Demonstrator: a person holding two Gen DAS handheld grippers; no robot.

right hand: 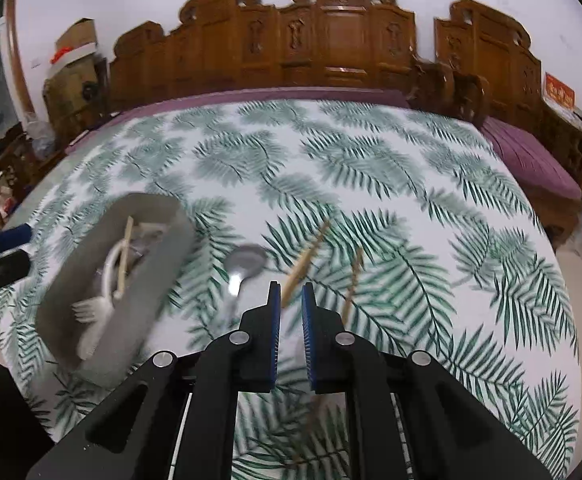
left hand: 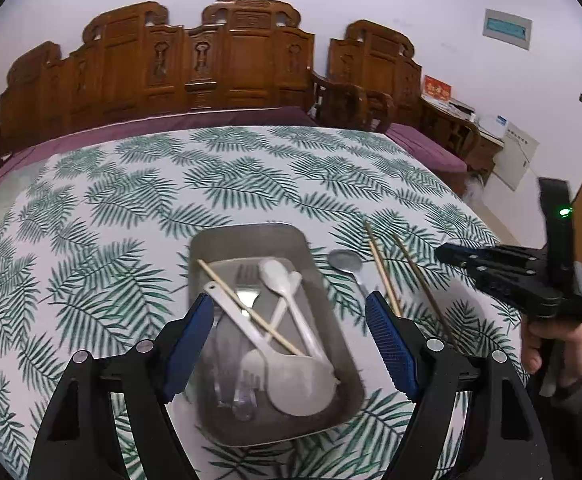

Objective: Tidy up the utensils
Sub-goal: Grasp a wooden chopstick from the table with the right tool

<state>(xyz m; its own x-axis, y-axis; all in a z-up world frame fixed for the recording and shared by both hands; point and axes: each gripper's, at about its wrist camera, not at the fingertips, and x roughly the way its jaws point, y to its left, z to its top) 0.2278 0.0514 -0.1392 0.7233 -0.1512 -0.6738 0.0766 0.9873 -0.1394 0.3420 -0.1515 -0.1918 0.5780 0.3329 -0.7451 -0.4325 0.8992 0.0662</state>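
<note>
Right gripper point(right hand: 291, 292), jaws nearly together and empty, sits over a chopstick point(right hand: 301, 266); left gripper point(left hand: 291, 336) gapes above the tray point(left hand: 247, 236); a blurred, off-centre pinch could flick the stick away

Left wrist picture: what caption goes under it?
Open left tongs over a metal tray of utensils.

My right wrist view is pretty smeared: the tray point(right hand: 163, 216) and whatever's in it are just streaks, I can't sort the white pieces apart. The spoon point(right hand: 246, 261) handle blurs out and disappears behind my right gripper point(right hand: 291, 300), same with the near ends of both chopsticks point(right hand: 305, 256). In the left view, my left gripper point(left hand: 291, 312) fingers point(left hand: 189, 336) cover the tray's point(left hand: 247, 236) sides, and the forks' near ends are fuzzy.
</note>
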